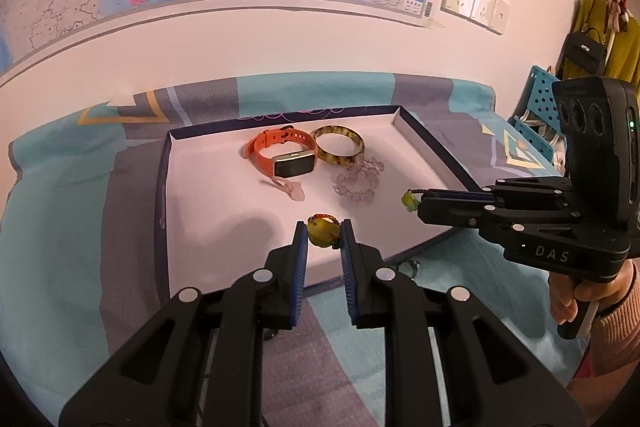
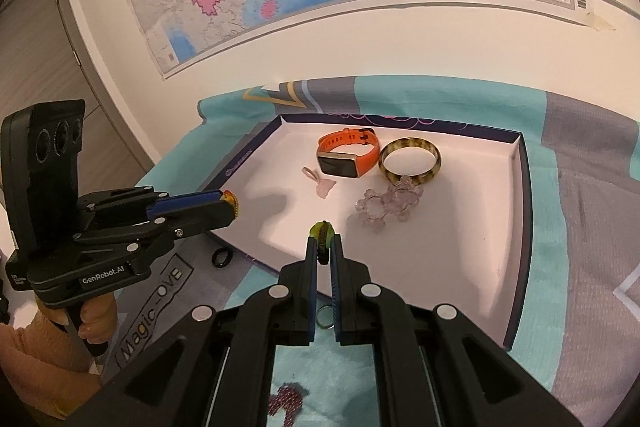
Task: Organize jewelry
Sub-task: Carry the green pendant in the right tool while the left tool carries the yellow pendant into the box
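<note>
Nearest, the left hand-held gripper [image 1: 324, 233] pinches a yellow-green pendant [image 1: 321, 231] over the near edge of the white-lined box [image 1: 424, 135]. The right hand-held gripper [image 2: 324, 241] clamps a green charm on a dark cord [image 2: 322, 233]. Farther in the box lie an orange smartwatch [image 2: 348, 157], an amber bangle [image 2: 410, 161] and a clear bead bracelet [image 2: 390, 205].

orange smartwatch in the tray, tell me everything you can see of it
The orange smartwatch has a rectangular black screen in a gold-looking frame, dark, and an orange strap, rubbery by its look, with adjustment holes and a dark buckle, closed into a loop. It lies on its side on the white floor of the tray, toward the far wall, screen facing the cameras. The mottled amber bangle sits right beside it, seemingly touching. Neither gripper touches it.
</note>
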`<state>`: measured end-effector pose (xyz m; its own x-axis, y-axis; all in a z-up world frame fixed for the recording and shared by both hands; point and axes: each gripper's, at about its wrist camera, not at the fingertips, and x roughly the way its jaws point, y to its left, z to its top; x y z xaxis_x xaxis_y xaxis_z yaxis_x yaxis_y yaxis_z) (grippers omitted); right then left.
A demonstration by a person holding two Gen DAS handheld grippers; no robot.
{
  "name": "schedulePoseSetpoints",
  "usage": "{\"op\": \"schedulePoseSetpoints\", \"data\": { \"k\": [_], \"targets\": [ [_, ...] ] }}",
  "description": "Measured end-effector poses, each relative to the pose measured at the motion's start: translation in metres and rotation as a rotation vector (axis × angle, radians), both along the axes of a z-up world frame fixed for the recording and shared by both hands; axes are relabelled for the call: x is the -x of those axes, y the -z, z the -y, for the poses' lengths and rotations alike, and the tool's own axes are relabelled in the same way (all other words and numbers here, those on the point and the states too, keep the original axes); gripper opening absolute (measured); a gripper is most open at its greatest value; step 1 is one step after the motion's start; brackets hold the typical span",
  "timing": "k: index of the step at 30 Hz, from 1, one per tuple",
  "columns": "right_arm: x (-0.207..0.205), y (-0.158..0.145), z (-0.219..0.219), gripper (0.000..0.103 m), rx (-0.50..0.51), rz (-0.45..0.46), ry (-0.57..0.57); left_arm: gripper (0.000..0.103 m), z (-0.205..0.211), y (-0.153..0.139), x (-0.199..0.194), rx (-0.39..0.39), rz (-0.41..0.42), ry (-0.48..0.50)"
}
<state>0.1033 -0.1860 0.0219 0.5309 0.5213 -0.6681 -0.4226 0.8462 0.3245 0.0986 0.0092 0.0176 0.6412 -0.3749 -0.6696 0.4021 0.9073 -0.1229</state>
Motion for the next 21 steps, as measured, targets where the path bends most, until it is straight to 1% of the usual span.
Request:
{"op": "schedulePoseSetpoints", "data": {
  "k": [4,13,21],
  "targets": [
    [-0.008,0.003,0.000,0.005,0.001,-0.008,0.001,0.017,0.003,0.003,-0.009,-0.013,-0.003,-0.006],
    [-0.025,0.011,-0.007,0.005,0.007,-0.034,-0.002,0.017,0.011,0.016,-0.028,-0.030,-0.036,-0.007],
    [-0.037,0.021,-0.012,0.005,0.024,-0.061,0.004,0.017,0.015,0.030,-0.047,-0.024,-0.091,-0.017]
  ]
}}
